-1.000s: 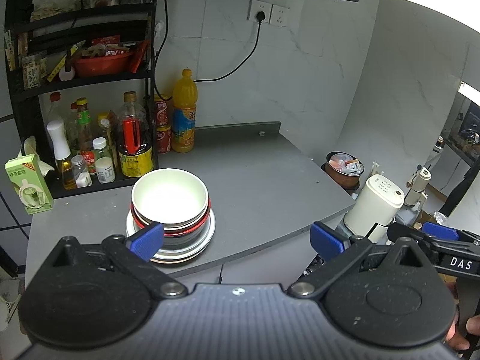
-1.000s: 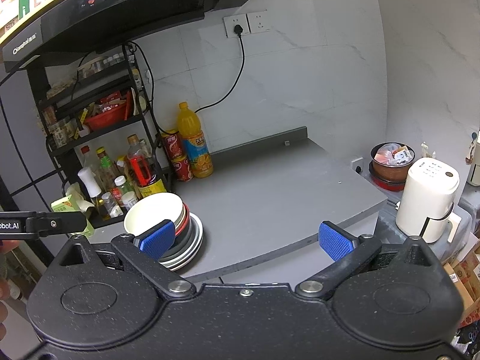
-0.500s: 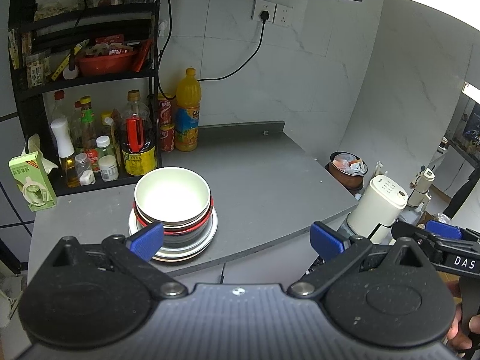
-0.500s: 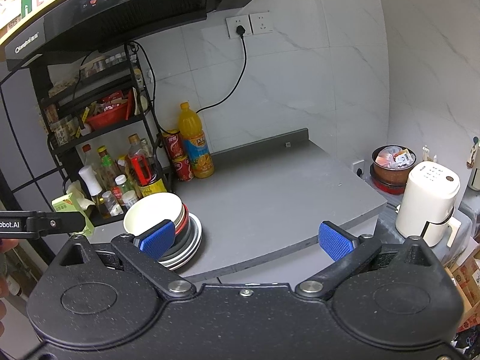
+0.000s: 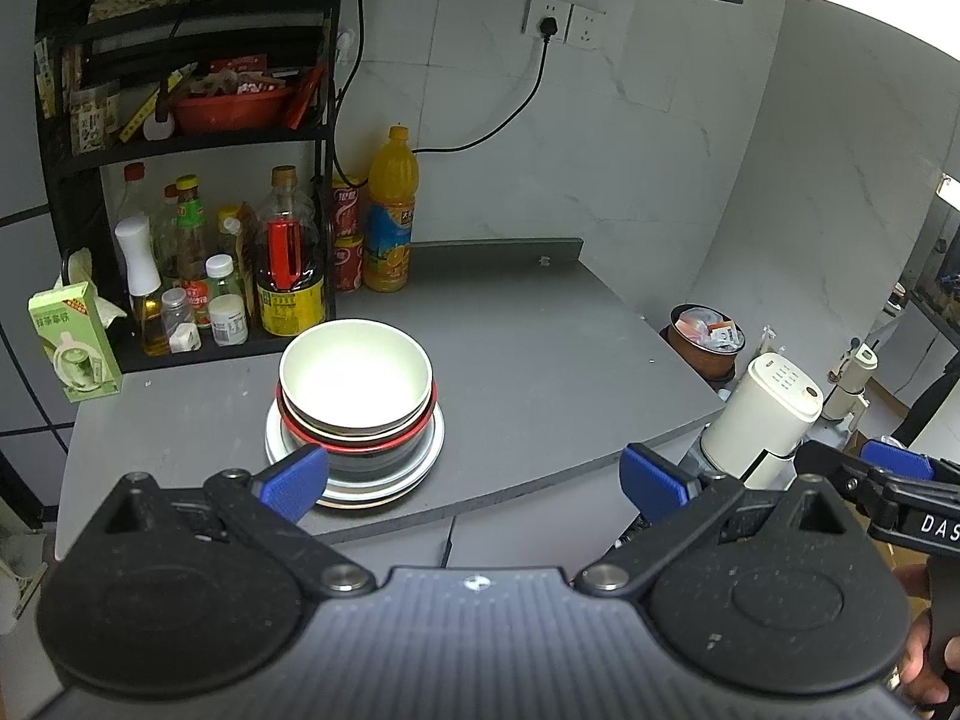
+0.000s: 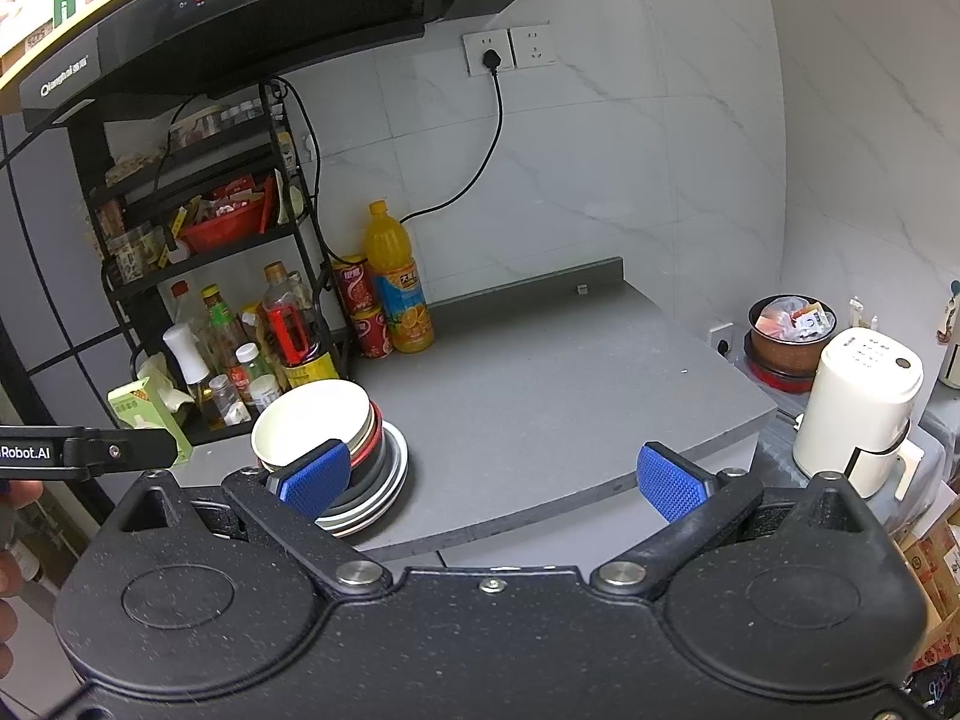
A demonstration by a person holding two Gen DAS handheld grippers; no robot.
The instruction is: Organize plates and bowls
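On the grey counter [image 5: 528, 348] sits the bowl stack [image 5: 355, 402]; both grippers' jaws gape, empty

The grey countertop [image 5: 528, 348] carries 1 stack of bowls on plates [image 5: 355, 414], an orange-drink bottle [image 5: 390, 219], 2 red cans [image 5: 347, 240] (stacked) and a black rack [image 5: 180, 138].
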